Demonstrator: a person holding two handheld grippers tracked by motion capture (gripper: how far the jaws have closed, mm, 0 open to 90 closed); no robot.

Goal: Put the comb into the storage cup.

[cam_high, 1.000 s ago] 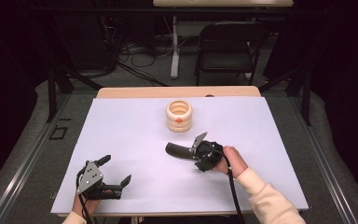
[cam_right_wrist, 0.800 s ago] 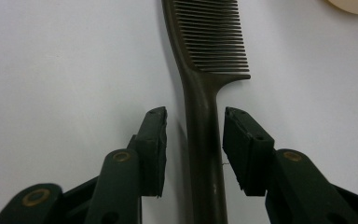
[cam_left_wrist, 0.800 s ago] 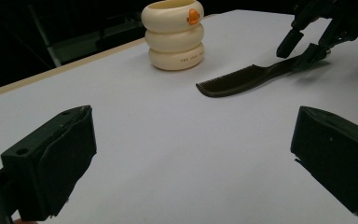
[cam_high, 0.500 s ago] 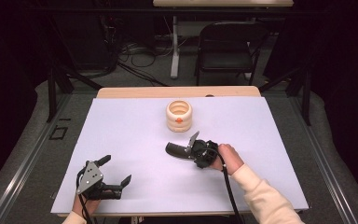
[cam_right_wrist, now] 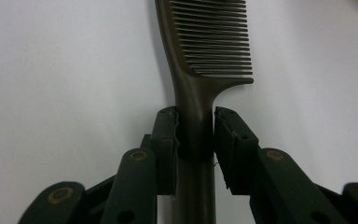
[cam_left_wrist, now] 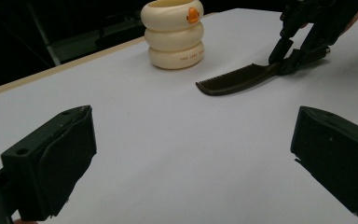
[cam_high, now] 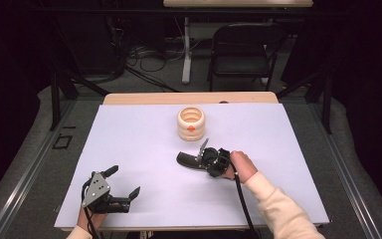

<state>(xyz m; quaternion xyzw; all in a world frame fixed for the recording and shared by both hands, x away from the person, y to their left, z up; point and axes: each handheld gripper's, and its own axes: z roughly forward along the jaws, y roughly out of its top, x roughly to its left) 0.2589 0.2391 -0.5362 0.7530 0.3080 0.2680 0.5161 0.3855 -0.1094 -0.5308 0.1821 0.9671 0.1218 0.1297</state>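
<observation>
White table sheet (cam_high: pixel 144 149), wooden far edge, dark room, folding chair (cam_high: pixel 241 47).

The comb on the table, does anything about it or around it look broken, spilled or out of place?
Nothing stands out. The comb lies flat on the white table, teeth intact, its handle between the right gripper jaws, which have just been closing onto it. The cream ringed holder stands upright behind it; the left gripper is open.

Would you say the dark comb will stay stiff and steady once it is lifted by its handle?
Probably stiff: the comb looks like one moulded piece. The right gripper pinches only the smooth narrow handle, so it may pivot or slip. It looks thin and flat, likely light, unlikely to roll.
</observation>
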